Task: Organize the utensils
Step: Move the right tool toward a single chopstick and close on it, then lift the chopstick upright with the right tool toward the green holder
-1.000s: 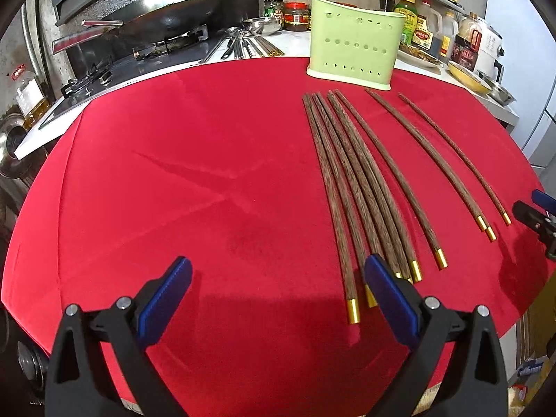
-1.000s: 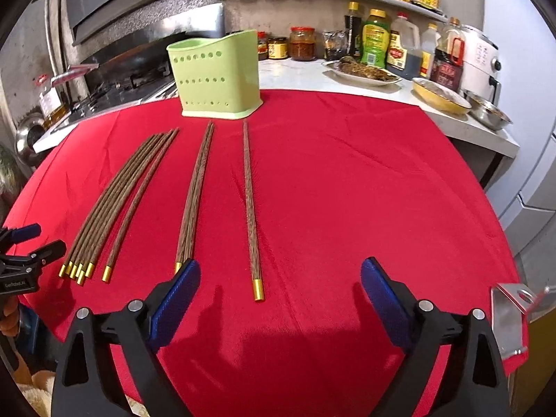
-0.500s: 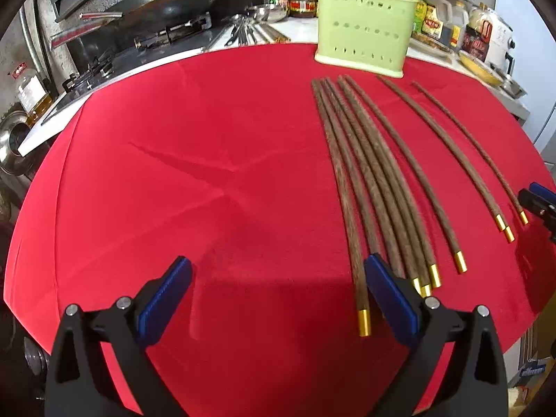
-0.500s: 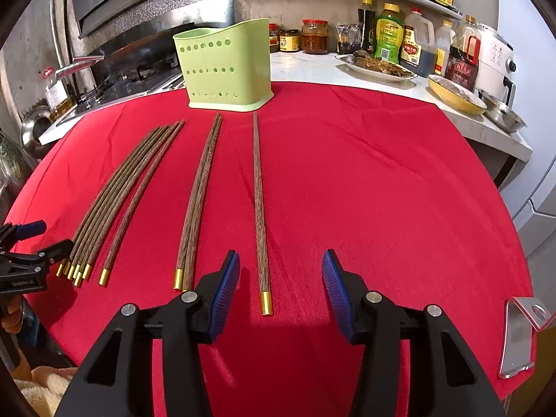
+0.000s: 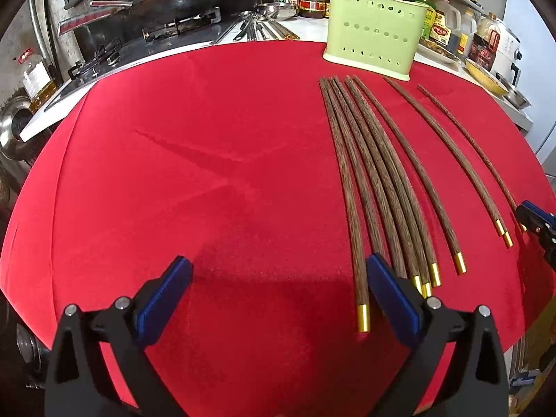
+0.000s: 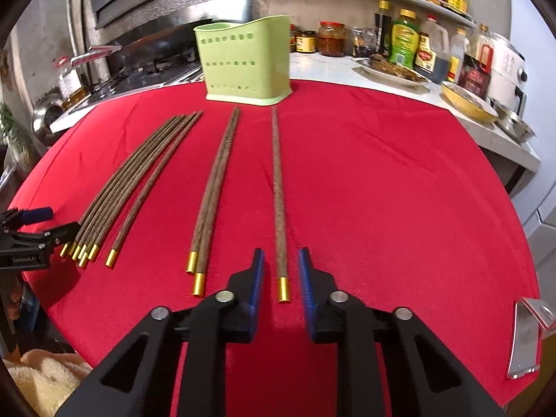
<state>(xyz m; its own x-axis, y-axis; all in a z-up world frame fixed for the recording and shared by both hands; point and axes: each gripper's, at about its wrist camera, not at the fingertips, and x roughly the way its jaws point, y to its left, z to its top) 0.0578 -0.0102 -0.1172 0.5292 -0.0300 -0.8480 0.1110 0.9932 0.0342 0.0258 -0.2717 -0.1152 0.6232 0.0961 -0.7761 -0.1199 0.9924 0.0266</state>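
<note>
Brown wooden chopsticks with gold caps lie on a red cloth (image 6: 382,191). A bundle of several (image 6: 139,180) lies at the left, a pair (image 6: 215,187) in the middle and a single chopstick (image 6: 279,191) to the right. A green perforated holder (image 6: 246,62) stands upright behind them; it also shows in the left wrist view (image 5: 373,47). My right gripper (image 6: 280,271) is narrowly open, with its pads either side of the single chopstick's gold end, not touching. My left gripper (image 5: 278,292) is wide open and empty, its right pad (image 5: 392,299) by the bundle (image 5: 378,180).
A stove and wok (image 5: 166,10) stand at the back left. Jars, bottles and dishes (image 6: 410,52) line the counter behind. A yellow bowl (image 6: 467,100) sits at the back right. A metal bracket (image 6: 524,340) lies at the cloth's right front edge.
My right gripper has narrowed from wide open and moved forward around the single chopstick's gold end. My left gripper has edged forward and stays wide open.
</note>
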